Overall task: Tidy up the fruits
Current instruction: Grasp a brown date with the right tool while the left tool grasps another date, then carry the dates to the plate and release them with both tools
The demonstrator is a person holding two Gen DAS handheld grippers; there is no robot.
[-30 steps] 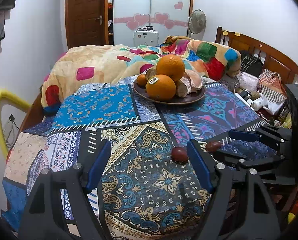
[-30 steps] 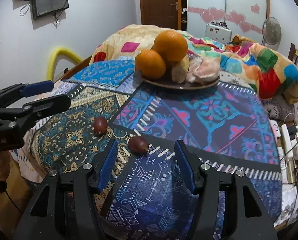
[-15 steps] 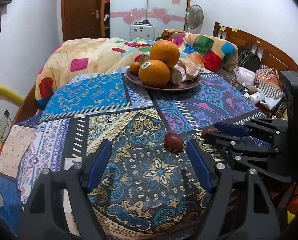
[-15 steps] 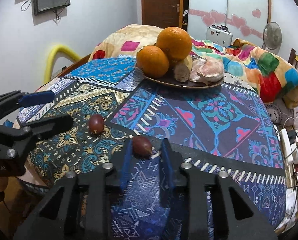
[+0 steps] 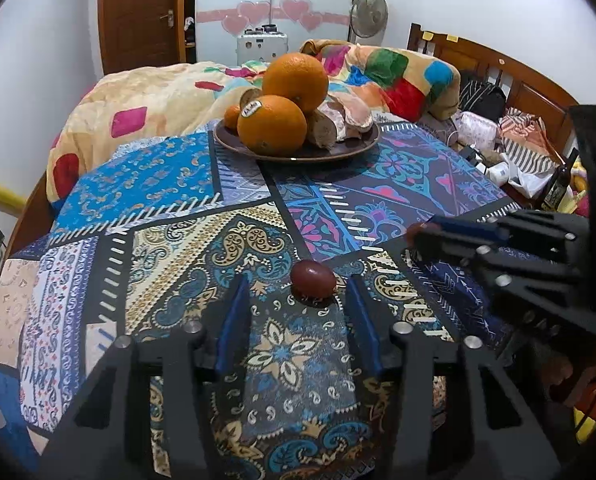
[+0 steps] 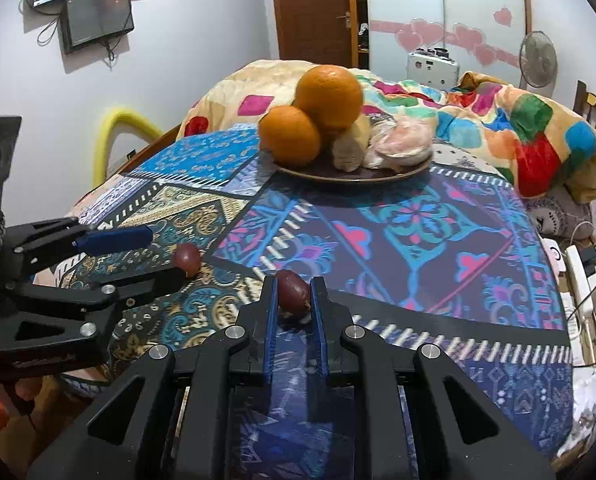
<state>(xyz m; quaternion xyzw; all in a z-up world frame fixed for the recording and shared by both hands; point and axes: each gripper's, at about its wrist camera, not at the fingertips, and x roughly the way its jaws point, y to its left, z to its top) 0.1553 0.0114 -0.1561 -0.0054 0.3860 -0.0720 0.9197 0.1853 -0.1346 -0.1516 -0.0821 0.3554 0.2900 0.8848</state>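
Right hand-held gripper (image 6: 293,294) clamps dark red fruit (image 6: 293,291) on tabletop (image 6: 418,240); left hand-held gripper (image 5: 298,300) open, second fruit (image 5: 313,278) between fingertips.

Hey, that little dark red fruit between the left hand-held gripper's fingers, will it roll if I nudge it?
Probably. The dark red fruit is egg-shaped and glossy-skinned, so it may roll or slip. The patterned tablecloth might damp that. The left hand-held gripper is open around it, not touching.

Plate (image 5: 362,148) with oranges (image 5: 271,130) at table's far side — two small fruits (image 6: 187,258) near front edge.
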